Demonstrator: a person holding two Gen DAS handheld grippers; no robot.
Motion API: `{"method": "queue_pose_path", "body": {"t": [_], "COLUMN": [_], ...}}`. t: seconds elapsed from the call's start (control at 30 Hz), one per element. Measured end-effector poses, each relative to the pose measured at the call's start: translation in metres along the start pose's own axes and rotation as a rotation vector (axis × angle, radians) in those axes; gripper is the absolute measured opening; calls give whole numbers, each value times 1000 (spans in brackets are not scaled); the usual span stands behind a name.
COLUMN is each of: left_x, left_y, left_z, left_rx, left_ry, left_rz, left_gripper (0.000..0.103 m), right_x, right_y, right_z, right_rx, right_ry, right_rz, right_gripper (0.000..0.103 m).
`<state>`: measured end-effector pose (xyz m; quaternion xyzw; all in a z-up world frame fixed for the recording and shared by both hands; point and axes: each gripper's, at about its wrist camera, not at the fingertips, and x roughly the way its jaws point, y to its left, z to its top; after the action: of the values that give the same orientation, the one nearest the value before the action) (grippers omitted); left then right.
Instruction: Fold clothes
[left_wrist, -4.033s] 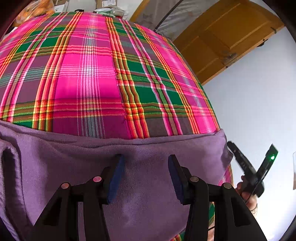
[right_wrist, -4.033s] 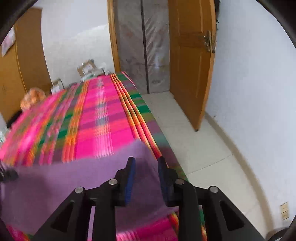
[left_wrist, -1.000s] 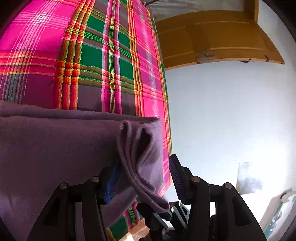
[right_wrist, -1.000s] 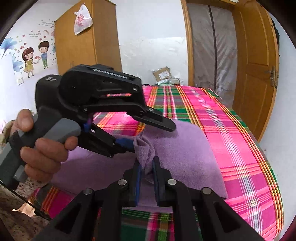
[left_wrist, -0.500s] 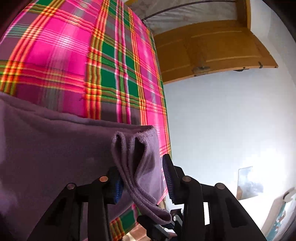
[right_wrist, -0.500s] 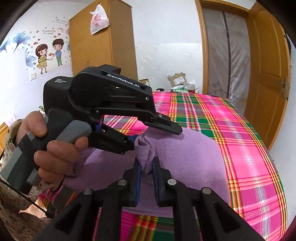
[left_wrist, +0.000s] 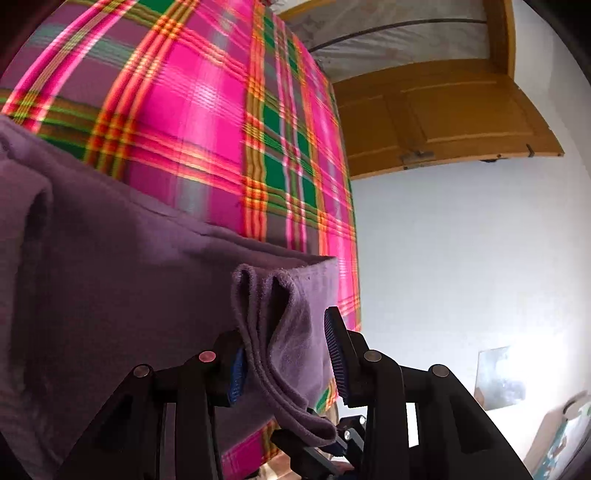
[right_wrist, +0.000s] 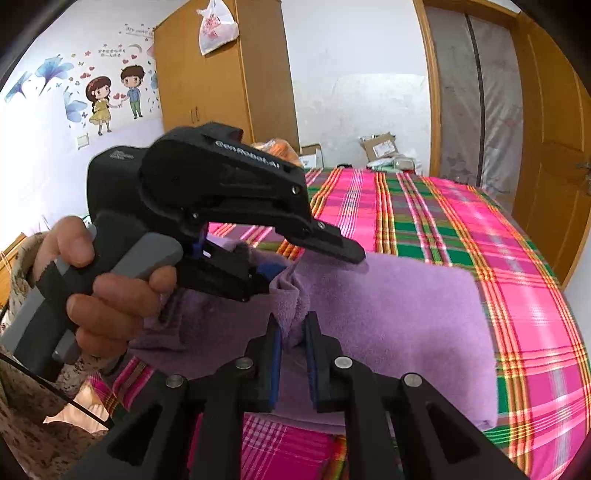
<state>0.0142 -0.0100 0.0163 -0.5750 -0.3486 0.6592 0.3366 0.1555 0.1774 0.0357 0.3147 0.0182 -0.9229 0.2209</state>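
Only the right wrist view shows the room: the left hand (right_wrist: 96, 291) wrapped round the grip of the left hand-held gripper (right_wrist: 295, 264), a wooden wardrobe (right_wrist: 218, 81) with a plastic bag (right_wrist: 216, 27) hanging on it, cartoon wall stickers (right_wrist: 110, 98), and cardboard boxes (right_wrist: 380, 147) beyond the far end of the bed (right_wrist: 443, 214). The left wrist view shows instead the plaid sheet (left_wrist: 207, 122) running away ahead and a wooden door (left_wrist: 443, 118) off to the right.

The purple garment (right_wrist: 399, 317) lies spread on the bed, stretching ahead and to the right of the right hand-held gripper (right_wrist: 293, 350). A bunched fold of it stands up between that gripper's fingers, which are drawn narrow and pinch it. In the left wrist view the same fold (left_wrist: 280, 332) hangs between the fingers of the left hand-held gripper (left_wrist: 284, 358); its jaws sit wider, the left pad against the cloth, the right pad at its edge.
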Motion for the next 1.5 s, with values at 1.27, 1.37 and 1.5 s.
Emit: {"method": "queue_pose_path", "body": {"t": [1.27, 1.37, 1.5], "left_x": [-29, -25, -15], "left_y": [-5, -2, -8], "left_z": [2, 0, -4], "left_rx": [41, 42, 78], "left_ry": [-184, -167, -135], "left_rz": [95, 102, 102], "left_gripper": [38, 38, 38], "right_x": [40, 49, 49], "right_y": [5, 3, 3], "right_z": [-4, -8, -6], "right_rx": [29, 41, 30], "right_ry": [71, 99, 113], "right_rz": [81, 85, 89], "right_gripper": [13, 14, 15]}}
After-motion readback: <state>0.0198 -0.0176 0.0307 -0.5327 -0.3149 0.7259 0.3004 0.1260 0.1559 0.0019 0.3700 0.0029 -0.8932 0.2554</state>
